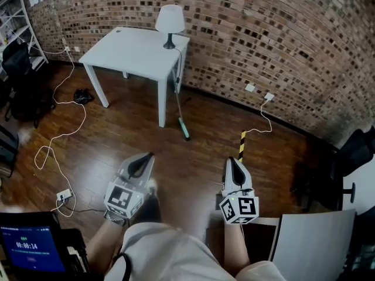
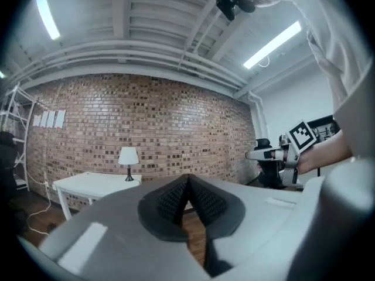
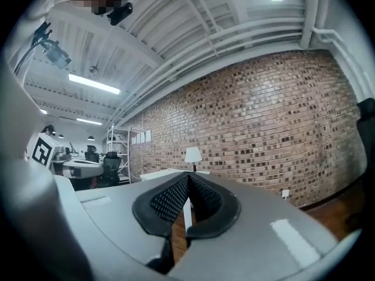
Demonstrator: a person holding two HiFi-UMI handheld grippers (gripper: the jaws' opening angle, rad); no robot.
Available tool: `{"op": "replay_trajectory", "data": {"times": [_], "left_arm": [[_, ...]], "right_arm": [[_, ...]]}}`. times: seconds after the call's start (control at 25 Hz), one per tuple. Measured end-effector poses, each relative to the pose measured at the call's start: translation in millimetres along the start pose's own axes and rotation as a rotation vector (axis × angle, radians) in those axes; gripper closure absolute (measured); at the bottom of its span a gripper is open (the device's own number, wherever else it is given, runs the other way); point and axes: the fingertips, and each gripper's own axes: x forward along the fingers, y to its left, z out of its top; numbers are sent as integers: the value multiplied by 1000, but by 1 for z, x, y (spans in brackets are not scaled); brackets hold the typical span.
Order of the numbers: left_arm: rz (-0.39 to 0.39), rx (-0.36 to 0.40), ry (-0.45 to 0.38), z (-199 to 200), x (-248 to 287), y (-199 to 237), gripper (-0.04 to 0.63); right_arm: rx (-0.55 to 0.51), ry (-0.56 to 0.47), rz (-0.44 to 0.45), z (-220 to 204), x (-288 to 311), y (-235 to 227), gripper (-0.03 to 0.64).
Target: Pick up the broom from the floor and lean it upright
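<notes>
The broom (image 1: 179,107) stands tilted against the front corner of the white table (image 1: 117,54), its green head (image 1: 184,131) on the wooden floor. Both grippers are held level, well short of the broom and apart from it. My left gripper (image 1: 149,156) is shut with nothing between its black pads (image 2: 173,199). My right gripper (image 1: 230,159) is also shut and empty, its pads (image 3: 170,198) pressed together. The left gripper view catches the right gripper (image 2: 275,154) off to the side. I cannot make out the broom in either gripper view.
A white lamp (image 1: 170,19) stands on the table by the brick wall (image 1: 263,34). White cables and a power strip (image 1: 63,195) lie on the floor at left. A yellow-black striped post (image 1: 241,145), black chairs (image 1: 351,154) and a grey panel (image 1: 313,244) are at right.
</notes>
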Motion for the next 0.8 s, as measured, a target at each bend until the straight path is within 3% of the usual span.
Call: {"op": "replay_trajectory", "data": {"times": [0.16,0.28,0.4,0.6,0.8], "left_arm": [[-31,5,11,-2,-47,-85,595],[-60,-53,8,3,-79,-115,595],[-65,-76,-2,14,-101,-121,595],[-8,-145,-24,26,-124,-104,595],[-8,-114,-37,32,-133,-96,595]], "right_arm": [[-32,53,58,-11,-73,11,604],[-20,43,65,-5,-111,17,604],[-23,25,49,5,-131,22,604],[10,12,56,14,-150,30,604],[37,15,66,8,-152,45,604]]}}
